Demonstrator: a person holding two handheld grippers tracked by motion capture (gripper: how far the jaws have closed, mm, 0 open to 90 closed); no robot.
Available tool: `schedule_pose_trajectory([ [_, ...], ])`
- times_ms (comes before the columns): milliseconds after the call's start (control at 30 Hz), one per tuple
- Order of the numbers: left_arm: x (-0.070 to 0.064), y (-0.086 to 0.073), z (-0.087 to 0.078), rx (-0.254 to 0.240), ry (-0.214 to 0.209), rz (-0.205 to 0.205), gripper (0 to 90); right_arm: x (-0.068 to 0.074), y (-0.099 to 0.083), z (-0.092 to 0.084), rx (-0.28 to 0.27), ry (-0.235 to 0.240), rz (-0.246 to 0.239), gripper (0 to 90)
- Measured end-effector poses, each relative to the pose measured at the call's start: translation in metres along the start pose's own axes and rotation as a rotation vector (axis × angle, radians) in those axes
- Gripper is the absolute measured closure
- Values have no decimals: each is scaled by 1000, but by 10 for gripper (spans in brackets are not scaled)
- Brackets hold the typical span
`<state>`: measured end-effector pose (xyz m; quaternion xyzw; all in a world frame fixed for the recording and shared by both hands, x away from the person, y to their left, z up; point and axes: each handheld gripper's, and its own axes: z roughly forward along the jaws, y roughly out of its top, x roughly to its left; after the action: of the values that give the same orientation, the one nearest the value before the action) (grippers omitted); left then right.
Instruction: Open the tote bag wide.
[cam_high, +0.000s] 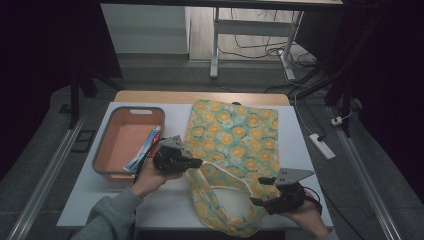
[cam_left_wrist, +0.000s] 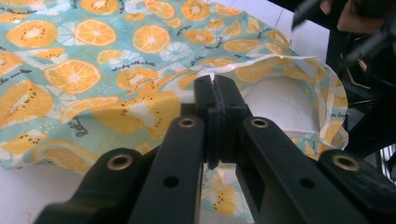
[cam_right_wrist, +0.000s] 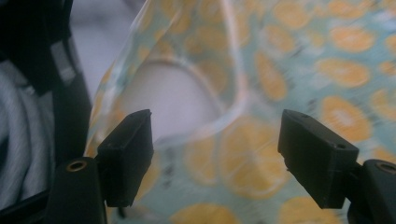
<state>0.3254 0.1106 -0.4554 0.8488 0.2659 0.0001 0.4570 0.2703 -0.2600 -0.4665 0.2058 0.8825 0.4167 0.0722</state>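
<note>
My left tool (cam_left_wrist: 215, 93) is clamped on the rim of the soft orange-slice-print cloth bag (cam_high: 232, 145) lying on the white bench (cam_high: 165, 205) (limp and light, best pinched at its hemmed mouth), while my right tool (cam_right_wrist: 215, 154) hangs open over the fabric.

— What is the bag (cam_high: 231, 145) made of?
— Thin printed cloth, matt and slightly creased, with a plain white lining. My left gripper (cam_left_wrist: 215, 88) has matt black plastic jaws with brass-looking rivets.
— And the rest?
— The bin (cam_high: 111, 145) looks like smooth plastic; the table (cam_high: 95, 192) is smooth, matt white with a wooden edge.
</note>
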Motion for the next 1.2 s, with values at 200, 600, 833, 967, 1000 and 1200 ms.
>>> schedule_pose_trajectory([
  [200, 0, 0, 2, 9, 3, 3, 891, 10, -13, 17, 105, 25, -15, 231],
  [600, 3, -2, 6, 27, -10, -2, 890, 7, -18, 35, 223, -37, -46, 803],
  [833, 2, -2, 4, 18, -21, -6, 890, 13, -9, 24, 140, -55, -109, 893],
  [967, 3, 0, 2, 7, -20, -7, 890, 14, 7, 8, 5, -70, -123, 894],
  [1000, 4, 1, 1, 1, -20, -9, 890, 14, 11, 4, -28, -80, -125, 893],
  [1200, 4, 11, -9, -41, -12, -1, 889, 7, 28, -10, -139, -152, -139, 893],
])
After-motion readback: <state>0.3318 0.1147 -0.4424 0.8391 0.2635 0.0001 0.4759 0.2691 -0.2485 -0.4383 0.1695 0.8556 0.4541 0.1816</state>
